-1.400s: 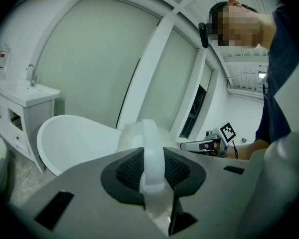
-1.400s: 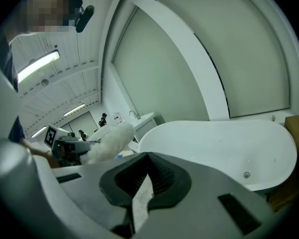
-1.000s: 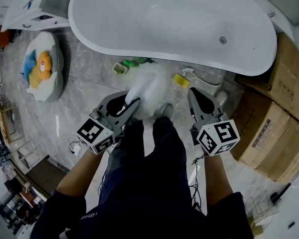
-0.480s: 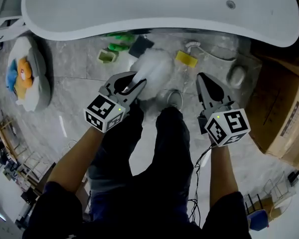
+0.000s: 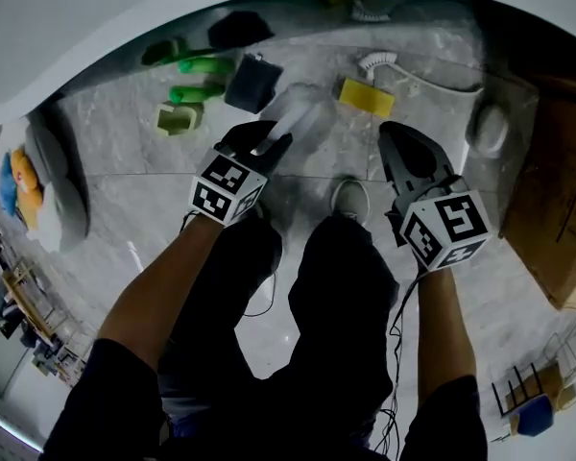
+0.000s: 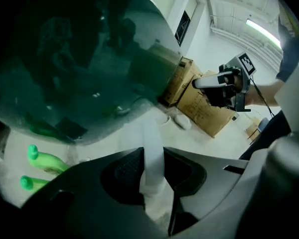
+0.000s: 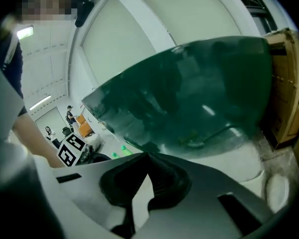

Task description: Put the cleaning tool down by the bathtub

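The cleaning tool is a white fluffy duster point(image 5: 298, 111) on a flat white handle point(image 6: 152, 156). My left gripper point(image 5: 269, 142) is shut on that handle, and the fluffy head hangs low over the marble floor just in front of the bathtub point(image 5: 86, 12). In the left gripper view the handle runs up between the two pads of the left gripper point(image 6: 152, 176). My right gripper point(image 5: 394, 133) hangs to the right of the tool, apart from it. In its own view the right gripper point(image 7: 147, 156) has its tips together with nothing between them. The tub's dark underside point(image 7: 189, 98) looms ahead.
Under the tub rim lie green bottles point(image 5: 197, 65), a dark sponge point(image 5: 252, 83), a yellow sponge point(image 5: 367, 96) and a white brush point(image 5: 379, 62). Cardboard boxes point(image 5: 557, 190) stand at the right. A round cushion point(image 5: 34, 185) lies at the left. The person's legs and shoes fill the middle.
Both grippers have sunk toward the floor, the left one carrying the tool with it. The tub rim has slid to the top of the head view as the person bent down.
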`<state>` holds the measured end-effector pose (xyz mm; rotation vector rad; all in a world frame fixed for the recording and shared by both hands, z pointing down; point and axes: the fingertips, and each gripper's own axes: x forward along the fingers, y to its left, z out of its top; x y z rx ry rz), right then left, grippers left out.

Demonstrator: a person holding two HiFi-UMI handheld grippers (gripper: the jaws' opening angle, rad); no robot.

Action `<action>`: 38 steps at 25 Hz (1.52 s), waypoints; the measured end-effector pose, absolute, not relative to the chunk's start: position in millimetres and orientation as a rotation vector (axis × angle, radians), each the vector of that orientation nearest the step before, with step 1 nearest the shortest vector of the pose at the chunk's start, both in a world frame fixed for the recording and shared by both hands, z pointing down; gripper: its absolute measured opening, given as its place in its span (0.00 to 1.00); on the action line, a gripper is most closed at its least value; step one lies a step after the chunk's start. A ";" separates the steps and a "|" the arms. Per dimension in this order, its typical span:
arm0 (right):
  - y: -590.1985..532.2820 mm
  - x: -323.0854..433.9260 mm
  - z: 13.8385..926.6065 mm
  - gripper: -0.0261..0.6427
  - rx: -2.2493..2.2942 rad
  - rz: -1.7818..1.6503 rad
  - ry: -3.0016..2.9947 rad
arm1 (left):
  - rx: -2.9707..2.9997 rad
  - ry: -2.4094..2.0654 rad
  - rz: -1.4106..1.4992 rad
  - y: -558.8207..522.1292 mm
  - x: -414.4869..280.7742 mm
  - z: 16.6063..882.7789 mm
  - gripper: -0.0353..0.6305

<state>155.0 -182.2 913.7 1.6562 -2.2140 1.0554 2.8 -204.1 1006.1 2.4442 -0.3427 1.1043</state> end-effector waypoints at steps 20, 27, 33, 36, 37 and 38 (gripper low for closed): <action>-185.0 159.7 1053.1 0.05 1.561 1.043 -2.203 | 2.443 -0.346 1.290 -202.2 0.4 1229.7 0.22; -179.8 152.1 1056.7 0.05 1.549 1.043 -2.197 | 2.426 -0.372 1.334 -192.3 -7.4 1246.0 0.22; -181.2 147.7 1052.6 0.05 1.558 1.045 -2.182 | 2.397 -0.361 1.320 -191.7 -8.1 1240.2 0.31; -182.3 145.4 1038.2 0.06 1.558 1.038 -2.178 | 2.399 -0.369 1.305 -194.3 -7.1 1220.9 0.33; -182.7 143.8 1029.6 0.06 1.555 1.036 -2.180 | 2.401 -0.374 1.298 -195.5 -7.3 1209.9 0.33; -182.9 142.3 1019.1 0.06 1.551 1.034 -2.181 | 2.403 -0.378 1.291 -196.7 -7.4 1197.1 0.33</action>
